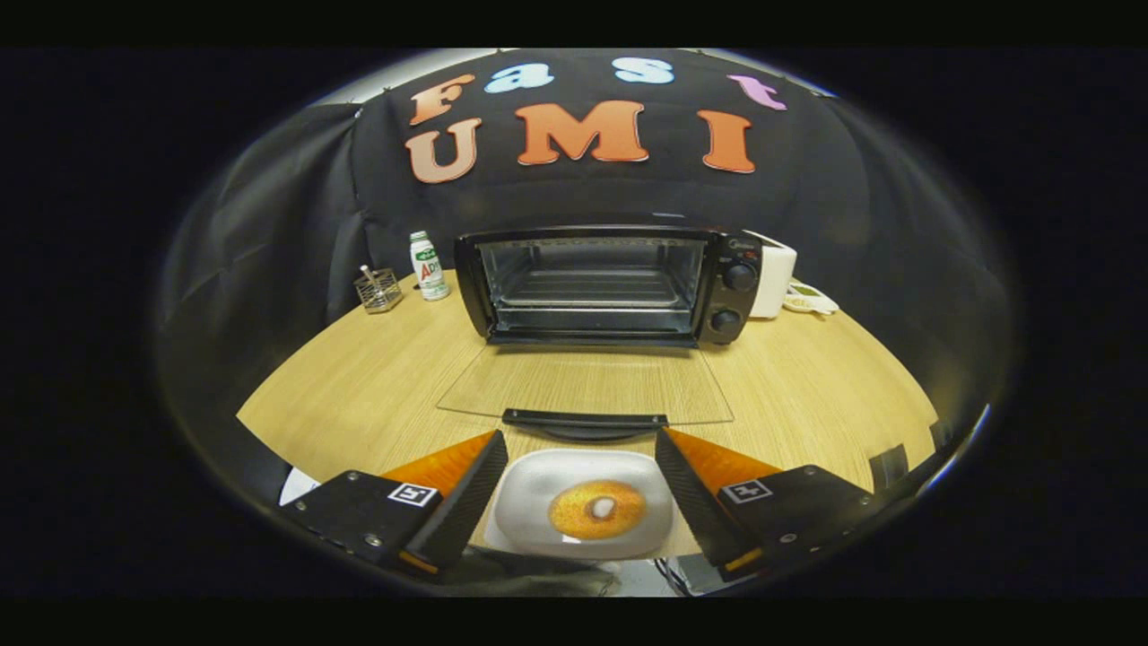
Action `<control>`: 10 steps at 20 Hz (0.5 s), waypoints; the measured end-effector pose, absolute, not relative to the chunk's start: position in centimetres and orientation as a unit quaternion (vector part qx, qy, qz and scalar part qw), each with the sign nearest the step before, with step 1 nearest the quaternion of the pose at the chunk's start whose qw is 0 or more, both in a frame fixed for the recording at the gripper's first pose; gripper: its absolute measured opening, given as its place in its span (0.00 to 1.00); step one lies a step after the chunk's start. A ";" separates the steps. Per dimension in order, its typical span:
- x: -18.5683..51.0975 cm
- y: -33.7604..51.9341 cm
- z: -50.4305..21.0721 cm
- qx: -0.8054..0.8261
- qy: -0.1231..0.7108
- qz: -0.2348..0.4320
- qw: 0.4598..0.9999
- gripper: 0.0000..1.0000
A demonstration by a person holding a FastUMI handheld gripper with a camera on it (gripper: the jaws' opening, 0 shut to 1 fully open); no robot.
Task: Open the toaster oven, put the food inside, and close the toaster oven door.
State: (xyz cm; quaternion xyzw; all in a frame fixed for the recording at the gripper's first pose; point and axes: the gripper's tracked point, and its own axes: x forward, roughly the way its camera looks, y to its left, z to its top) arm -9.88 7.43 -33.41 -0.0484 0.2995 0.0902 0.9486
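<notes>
Between the spread fingers of the gripper (581, 467), nothing gripped, a donut (596, 510) was seen on its plate (538, 484); toaster oven (610, 283) door (585, 384) already dropped open, so grabbing food looked next.

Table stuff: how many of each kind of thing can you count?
Toaster oven, door open: 1
Plate with food, between the open fingers: 1
Bottle: 1
Wire basket: 1
White appliance: 1
Total: 5

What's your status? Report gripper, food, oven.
Gripper open, fingers flanking white plate. Donut on plate, not gripped. Toaster oven door down flat; path clear.
</notes>
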 end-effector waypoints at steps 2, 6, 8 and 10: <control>-10.9 6.7 -34.5 -0.055 0.314 0.086 0.944 0.99; -12.8 6.8 -36.1 -0.057 0.333 0.091 0.937 0.99; -13.2 6.3 -37.2 -0.071 0.343 0.082 0.933 0.99; -13.8 5.8 -38.2 -0.079 0.357 0.077 0.928 0.99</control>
